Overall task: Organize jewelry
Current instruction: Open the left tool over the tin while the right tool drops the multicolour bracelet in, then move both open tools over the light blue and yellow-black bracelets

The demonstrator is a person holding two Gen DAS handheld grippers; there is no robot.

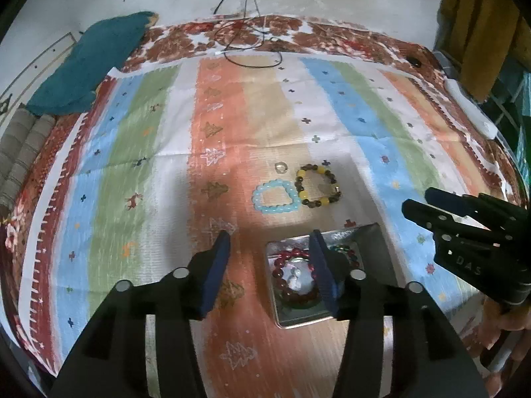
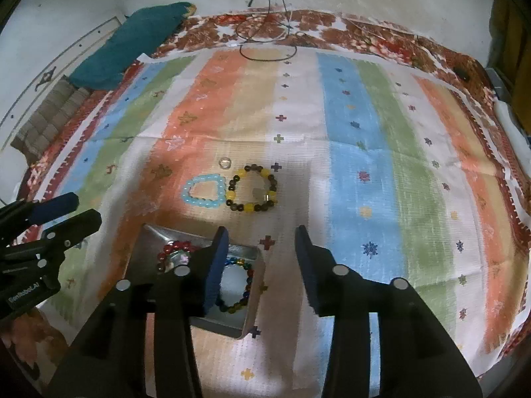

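Both my grippers tilt steeply down over the metal tray (image 1: 275, 308). My left gripper (image 1: 270, 242) is parted, empty, over the red bracelet (image 1: 282, 277) in the tray. My right gripper (image 2: 262, 235) is parted, empty, beside the multicolour bracelet (image 2: 244, 285). Blue bracelet (image 1: 275, 197), yellow-brown bracelet (image 1: 317, 185) and clear ring (image 1: 280, 167) lie on the striped cloth (image 1: 132, 165) beyond.

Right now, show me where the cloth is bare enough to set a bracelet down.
Free: the blue and green stripes right of the yellow-brown bracelet, and the stripes left of the blue bracelet. The far cloth is bare up to the cable. Crowded: the middle, where the ring, both bracelets and the tin sit close, with both grippers over the tin.
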